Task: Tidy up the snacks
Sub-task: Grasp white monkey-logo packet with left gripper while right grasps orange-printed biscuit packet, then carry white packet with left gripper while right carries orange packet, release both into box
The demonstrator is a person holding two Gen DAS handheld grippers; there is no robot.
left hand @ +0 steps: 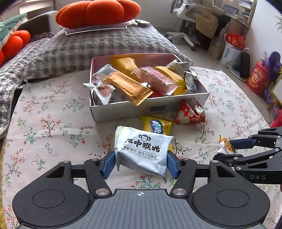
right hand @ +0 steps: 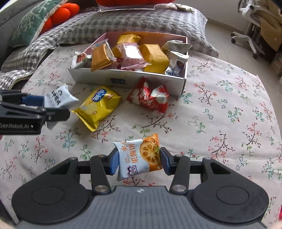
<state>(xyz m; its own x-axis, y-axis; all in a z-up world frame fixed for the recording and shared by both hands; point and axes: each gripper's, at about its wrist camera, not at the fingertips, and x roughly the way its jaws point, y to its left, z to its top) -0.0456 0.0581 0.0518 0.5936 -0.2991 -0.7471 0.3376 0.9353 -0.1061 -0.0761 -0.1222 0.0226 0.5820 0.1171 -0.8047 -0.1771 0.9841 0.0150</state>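
Snacks fill the white box [left hand: 123, 111] ahead of me on the floral worktop [left hand: 52, 123]: gold bars, a pink bar and several crinkled wrappers are heaped inside, some poking over the rim. Two more lie loose just in front of the box, a yellow pack [right hand: 98, 105] and a red pack [right hand: 149, 98], near each other but apart; the red one sits close against the box's front wall.

My left tool [left hand: 141, 163] has its blue pads pressed on both sides of a white monkey-logo pack [left hand: 142, 151], which I see lifted and tilted above the cloth, short of the box, partly covering the yellow pack from that camera.

My right tool [right hand: 139, 158] is closed on a white-and-orange biscuit pack [right hand: 139, 156], pinched at both edges and held upright over the worktop, nearer to me than the loose packs.

In each camera I see the other tool at the frame's edge, carrying its pack.

Behind the box lies a grey quilt [left hand: 98, 45] with an orange cushion [left hand: 98, 13] on top.
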